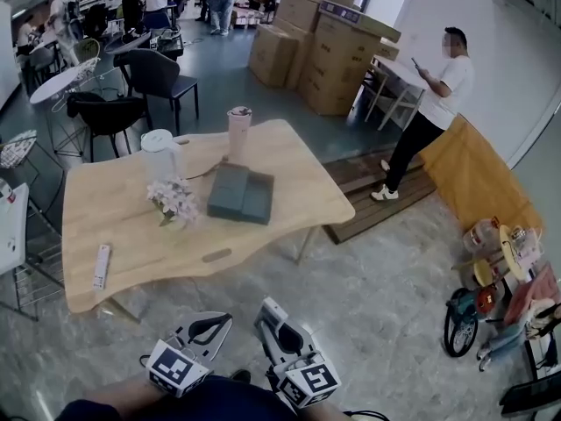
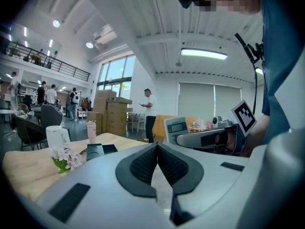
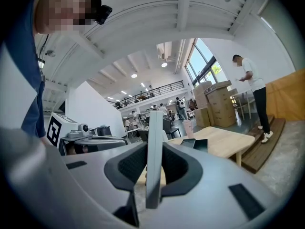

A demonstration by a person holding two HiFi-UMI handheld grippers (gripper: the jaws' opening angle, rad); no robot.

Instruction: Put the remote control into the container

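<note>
Right gripper point(image 3: 155, 149): clamped on a slim pale remote control point(image 3: 154, 123), probably, seen edge-on. Light, stiff, smooth-cased; grip across flat faces, mid-length. Left gripper point(image 2: 156, 147): closed, empty. Container point(image 1: 240, 193): far, on table point(image 1: 289, 160).

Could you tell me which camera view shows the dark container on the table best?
The head view: it shows the container whole, from above. The left and right gripper views show it small, side-on.

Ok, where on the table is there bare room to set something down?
Bare wood at the right end of the table, beyond the container, and along the near edge right of the remote. Crowded around flowers, kettle, cup.
</note>
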